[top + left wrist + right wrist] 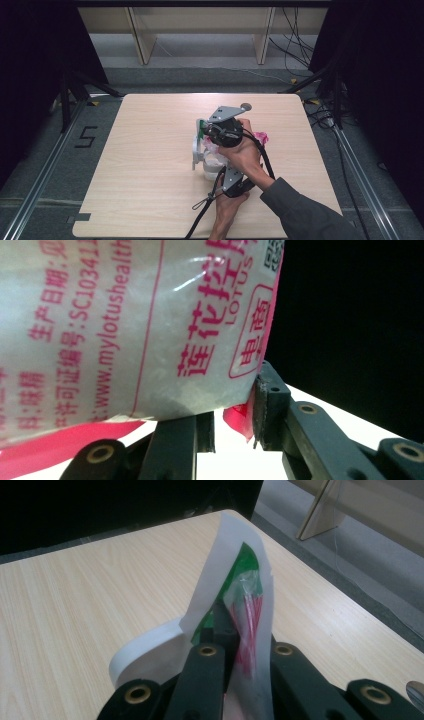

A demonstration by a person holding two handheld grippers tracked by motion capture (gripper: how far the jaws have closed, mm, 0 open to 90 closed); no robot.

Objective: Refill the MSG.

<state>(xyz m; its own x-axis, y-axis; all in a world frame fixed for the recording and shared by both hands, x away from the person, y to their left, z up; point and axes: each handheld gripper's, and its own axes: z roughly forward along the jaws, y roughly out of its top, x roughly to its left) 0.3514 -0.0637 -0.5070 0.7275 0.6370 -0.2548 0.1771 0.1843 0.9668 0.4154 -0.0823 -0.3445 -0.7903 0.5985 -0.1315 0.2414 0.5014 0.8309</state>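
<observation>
- A white plastic bag (125,335) with pink printing, filled with white granules, is held upright above the middle of the table (150,200); in the high view it is mostly hidden behind the hands and shows as a pale bundle (212,160) with a pink crumple to its right.
- The bag's bottom corner with its pink seam is gripped by the left tool (234,425), whose jaws are clenched on the seam edge while the full body of the bag rises above them.
- The bag's top edge, a thin strip of clear and pink film backed by white and green, is pinched by the right tool (240,650); its jaws are closed tight on that film.
- In the high view the right tool (225,132) sits above the bag, and the left tool (231,182) lies below it, nearer the person.
- A white curved object (145,652) is seen just behind the right tool's jaws; what it is cannot be told.
- The step in hand is judged to be the opening or tearing of the bag's top, with the bottom braced.
- The next move would call for a steady pull of the top film against a firm hold below, with the bag kept upright so that granules are not spilled.
</observation>
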